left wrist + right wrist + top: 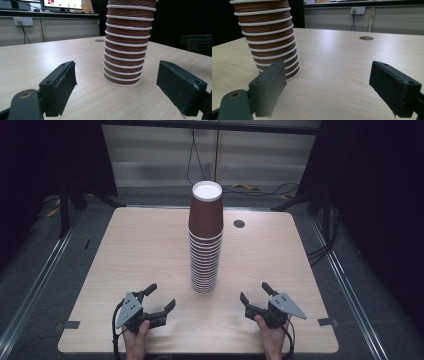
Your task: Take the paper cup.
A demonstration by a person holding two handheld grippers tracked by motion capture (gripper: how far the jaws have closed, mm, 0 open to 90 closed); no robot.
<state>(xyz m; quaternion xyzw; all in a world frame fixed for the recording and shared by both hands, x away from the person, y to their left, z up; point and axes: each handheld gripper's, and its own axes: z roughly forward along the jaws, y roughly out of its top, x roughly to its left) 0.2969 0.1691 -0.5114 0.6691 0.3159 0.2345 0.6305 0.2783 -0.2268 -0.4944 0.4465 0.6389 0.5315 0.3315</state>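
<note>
- Tall stack of brown ribbed paper cups with white rims (205, 245), standing mouth-up on the light wooden table (140, 250), in the middle of the high view.
- Left gripper (161, 296) at the lower left of the high view, held by the person's left hand (135, 340) at the bottom edge; released, jaws spread wide with nothing between them.
- Right gripper (254, 291) at the lower right of the same view, held by the right hand (270, 337); also released, jaws apart and empty.
- Base of the stack between the two grippers and a little above them in the frame, near both, touching neither.
- In the left gripper view, stack (125, 50) upper centre, behind the open gap of the left gripper (117, 77), nearer to the right jaw in the picture; bare wood between pads and cups.
- In the right gripper view, stack (269, 42) at the upper left, leaning a little to the left in the picture, its foot partly hidden behind the left jaw of the right gripper (327, 82); not touching it.
- Small round dark hole (239, 223) in the tabletop, just right of the stack, upper part of the table.
</note>
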